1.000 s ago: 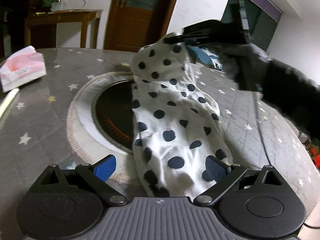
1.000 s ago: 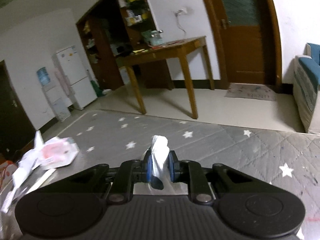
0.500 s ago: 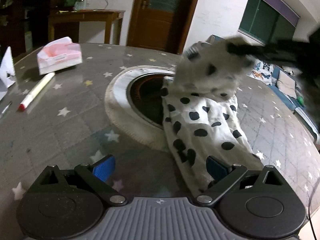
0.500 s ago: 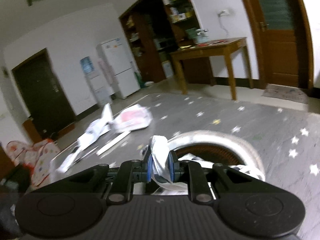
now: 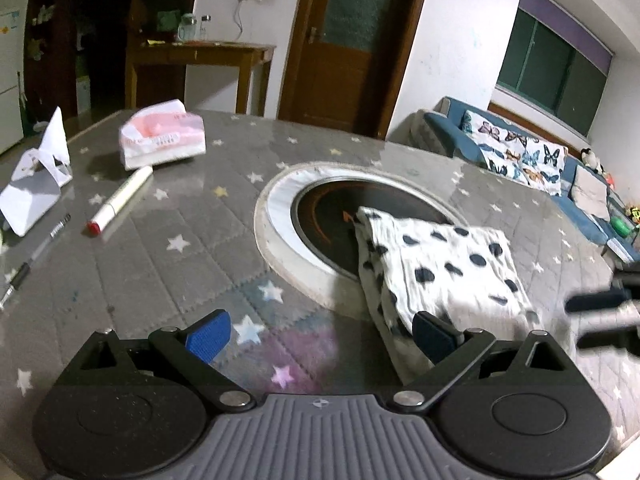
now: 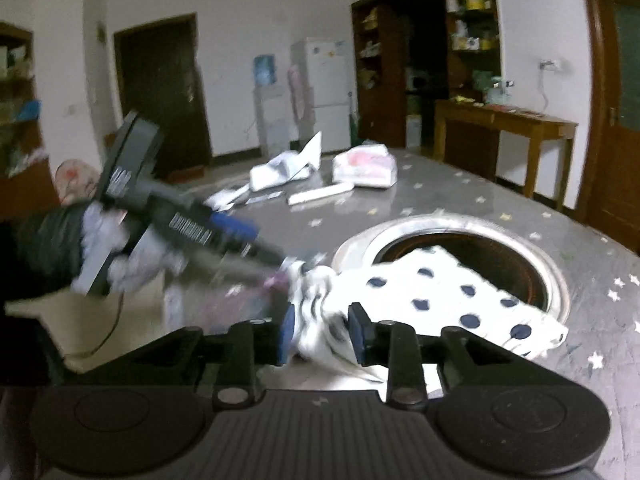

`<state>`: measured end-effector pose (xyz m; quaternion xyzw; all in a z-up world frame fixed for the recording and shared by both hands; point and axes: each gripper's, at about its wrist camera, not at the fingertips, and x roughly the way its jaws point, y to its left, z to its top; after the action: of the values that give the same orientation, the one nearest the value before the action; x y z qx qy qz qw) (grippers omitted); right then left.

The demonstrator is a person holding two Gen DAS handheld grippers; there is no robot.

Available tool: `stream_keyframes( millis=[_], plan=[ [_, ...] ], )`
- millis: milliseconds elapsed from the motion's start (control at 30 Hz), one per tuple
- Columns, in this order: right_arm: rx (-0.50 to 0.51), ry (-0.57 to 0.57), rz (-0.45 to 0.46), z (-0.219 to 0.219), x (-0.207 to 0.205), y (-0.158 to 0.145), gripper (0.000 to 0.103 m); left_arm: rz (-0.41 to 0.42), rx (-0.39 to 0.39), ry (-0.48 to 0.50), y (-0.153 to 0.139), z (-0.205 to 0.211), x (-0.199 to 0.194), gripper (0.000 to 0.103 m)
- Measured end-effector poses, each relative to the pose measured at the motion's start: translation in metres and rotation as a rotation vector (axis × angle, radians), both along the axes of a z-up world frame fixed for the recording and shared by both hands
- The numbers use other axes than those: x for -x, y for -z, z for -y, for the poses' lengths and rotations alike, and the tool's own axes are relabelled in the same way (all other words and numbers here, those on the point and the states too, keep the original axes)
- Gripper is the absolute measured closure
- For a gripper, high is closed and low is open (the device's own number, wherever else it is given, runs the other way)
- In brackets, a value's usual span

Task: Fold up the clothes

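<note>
A white garment with dark dots (image 5: 440,264) lies folded over on the grey star-print table cover (image 5: 160,264), partly across the round hob ring (image 5: 280,208). My left gripper (image 5: 320,336) is open and holds nothing; its right pad is next to the garment's near corner. At the right edge my right gripper (image 5: 592,320) shows only as a blur. In the right wrist view the right gripper (image 6: 322,332) has its jaws opening, with a loose bunched edge of the garment (image 6: 440,292) between them. The left gripper (image 6: 276,264) reaches in from the left, held by a gloved hand.
A pink tissue pack (image 5: 162,140), a white marker (image 5: 120,200), a pen (image 5: 36,256) and folded paper (image 5: 36,176) lie on the left of the table. A blue sofa (image 5: 520,152) stands beyond the right edge, and a wooden side table (image 5: 200,64) behind.
My right gripper swept the garment's raised end over and down onto the rest, and its jaws have widened. The left gripper drew back to the left, so the garment is no longer between its fingers.
</note>
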<state>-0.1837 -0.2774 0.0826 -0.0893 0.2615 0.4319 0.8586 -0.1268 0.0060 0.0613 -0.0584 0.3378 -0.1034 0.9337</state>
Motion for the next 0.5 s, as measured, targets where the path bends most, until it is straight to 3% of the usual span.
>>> stream_keyframes(
  millis=[100, 300, 500],
  plan=[
    [0.029, 0.003, 0.0, 0.001, 0.012, -0.002, 0.073, 0.027, 0.002, 0.004, -0.008, 0.001, -0.002, 0.004],
    [-0.011, 0.076, -0.029, -0.004, -0.003, -0.009, 0.073, 0.073, 0.024, 0.046, -0.024, 0.016, -0.01, 0.003],
    [0.024, 0.038, -0.104, -0.028, -0.011, 0.023, 0.073, 0.117, 0.072, 0.151, -0.035, 0.048, -0.013, 0.005]
  ],
)
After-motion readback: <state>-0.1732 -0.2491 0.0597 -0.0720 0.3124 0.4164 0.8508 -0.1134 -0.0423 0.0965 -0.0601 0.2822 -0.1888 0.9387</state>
